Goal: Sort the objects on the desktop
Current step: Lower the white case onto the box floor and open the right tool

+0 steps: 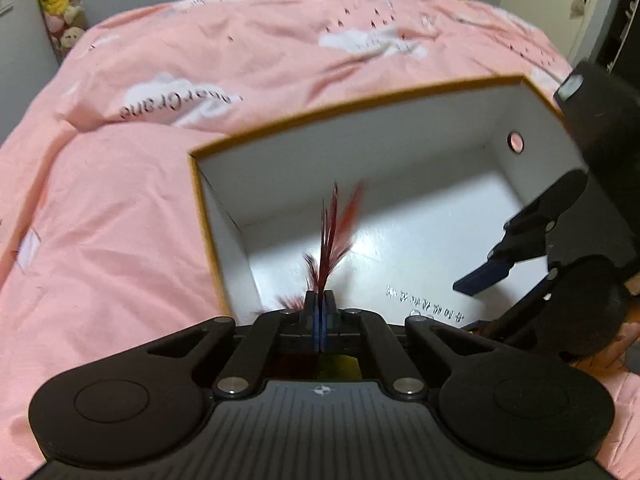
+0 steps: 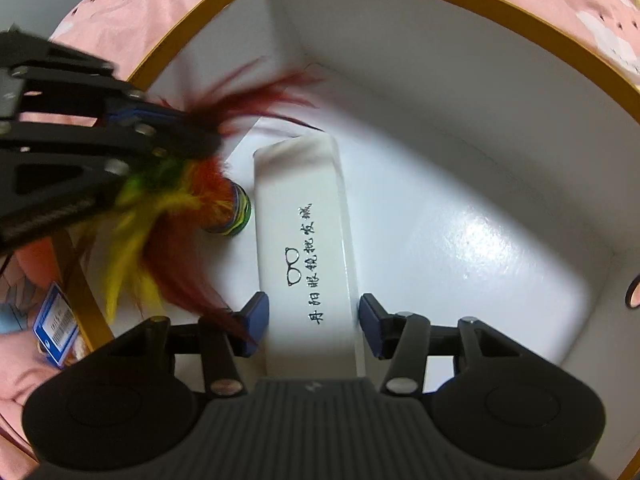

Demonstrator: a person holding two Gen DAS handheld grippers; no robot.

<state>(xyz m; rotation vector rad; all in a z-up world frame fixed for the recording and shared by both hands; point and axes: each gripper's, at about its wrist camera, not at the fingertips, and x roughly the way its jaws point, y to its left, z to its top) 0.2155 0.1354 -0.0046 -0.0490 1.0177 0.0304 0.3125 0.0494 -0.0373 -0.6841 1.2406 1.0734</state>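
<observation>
A feather shuttlecock [image 2: 176, 208] with red, yellow and green plumes and a ringed base [image 2: 236, 212] hangs over the box's near left corner. My left gripper [image 1: 320, 300] is shut on its feathers; red plumes [image 1: 334, 236] stick out past the fingertips. The open box [image 1: 360, 112] has a white inside and a yellow rim. On its floor lies a long white glasses case [image 2: 308, 248] with black print. My right gripper [image 2: 312, 320] reaches down into the box and straddles the case's near end. Its blue pads [image 2: 256, 320] stand just off the case's sides, so it is open.
The box sits on a pink duvet [image 1: 140, 200] with white cloud prints. A round hole [image 1: 515, 142] pierces the box's right wall. A blue-and-white card [image 2: 56, 328] lies outside the box at the left. Plush toys [image 1: 60, 4] hang at the far left.
</observation>
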